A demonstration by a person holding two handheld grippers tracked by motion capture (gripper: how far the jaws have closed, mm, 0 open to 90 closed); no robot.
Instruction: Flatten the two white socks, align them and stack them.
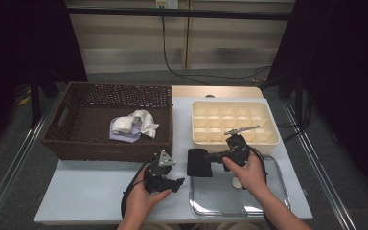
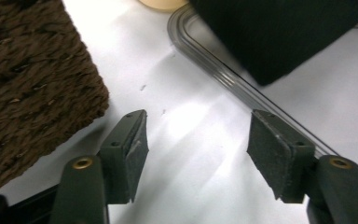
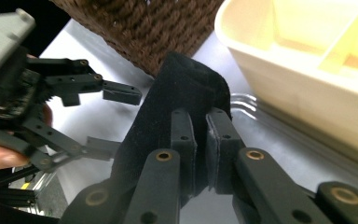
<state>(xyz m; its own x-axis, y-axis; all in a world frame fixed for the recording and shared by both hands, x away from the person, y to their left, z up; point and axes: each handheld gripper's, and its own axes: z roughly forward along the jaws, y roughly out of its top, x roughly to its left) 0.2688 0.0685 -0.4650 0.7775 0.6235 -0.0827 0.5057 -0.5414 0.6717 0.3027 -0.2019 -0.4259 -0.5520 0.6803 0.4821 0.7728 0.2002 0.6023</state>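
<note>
A: What is your right gripper (image 3: 200, 140) doing?
B: It's clamped on the black cloth (image 1: 199, 163), held over the clear tray's (image 1: 220, 203) left rim, on the white tabletop (image 1: 86, 191).
A: And your left gripper (image 2: 193, 154)?
B: Jaws spread, nothing between them, just beside the wicker basket (image 1: 76, 139). Dark curtains flank the table.

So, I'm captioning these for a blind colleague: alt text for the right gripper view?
The right gripper pinches a black cloth above a clear tray. The left gripper, jaws open, waits beside a wicker basket and cream organizer.
</note>
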